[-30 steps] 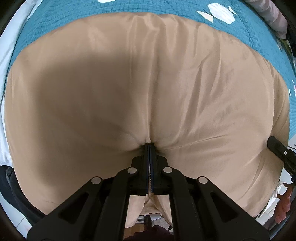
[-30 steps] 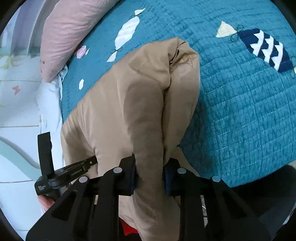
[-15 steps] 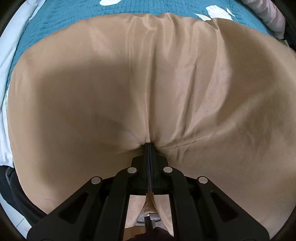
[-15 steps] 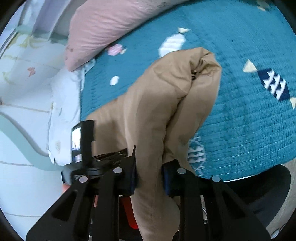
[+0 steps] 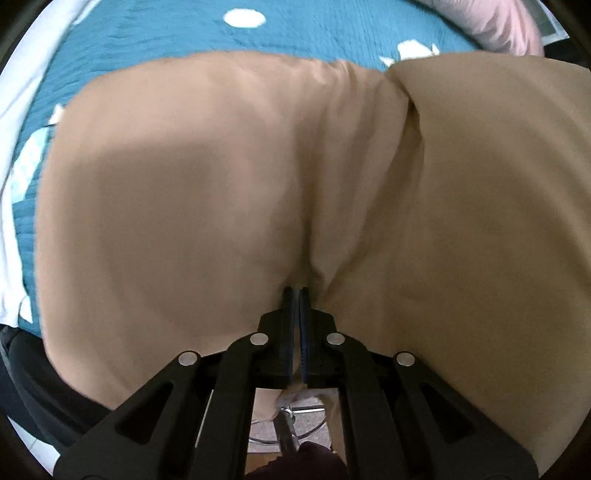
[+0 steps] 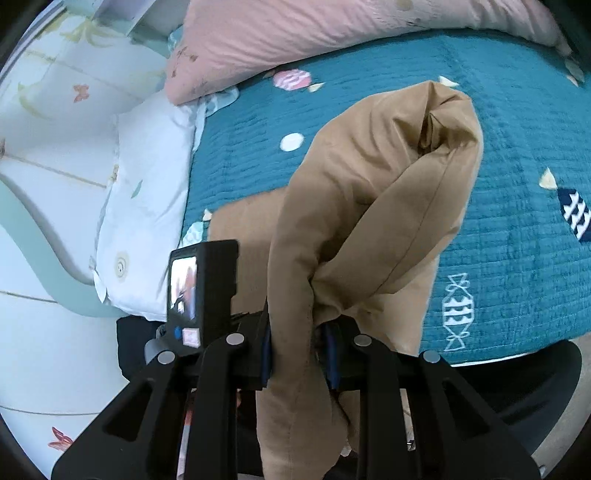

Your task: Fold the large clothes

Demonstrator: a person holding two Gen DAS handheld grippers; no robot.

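A large tan garment [image 5: 207, 206] fills most of the left wrist view, spread over a teal quilted bedspread [image 5: 155, 33]. My left gripper [image 5: 297, 295] is shut on its near edge, the fabric puckering at the fingertips. In the right wrist view the same tan garment [image 6: 369, 206] is bunched into a thick fold and lifted above the teal bedspread [image 6: 517, 221]. My right gripper [image 6: 299, 332] is shut on this bundle, which hangs down between its fingers. The left gripper's body and small screen [image 6: 201, 284] show at the left of that view.
A pink pillow [image 6: 314, 33] lies at the head of the bed, also seen in the left wrist view [image 5: 506, 26]. A white patterned pillow [image 6: 144, 192] sits beside a pale headboard [image 6: 44, 110]. The bed's near edge and a dark chair [image 6: 535, 387] lie below.
Both grippers have lifted the tan garment and carried it forward over the bed. The right gripper has swung toward the pillows, and the left gripper now appears closer beside it.
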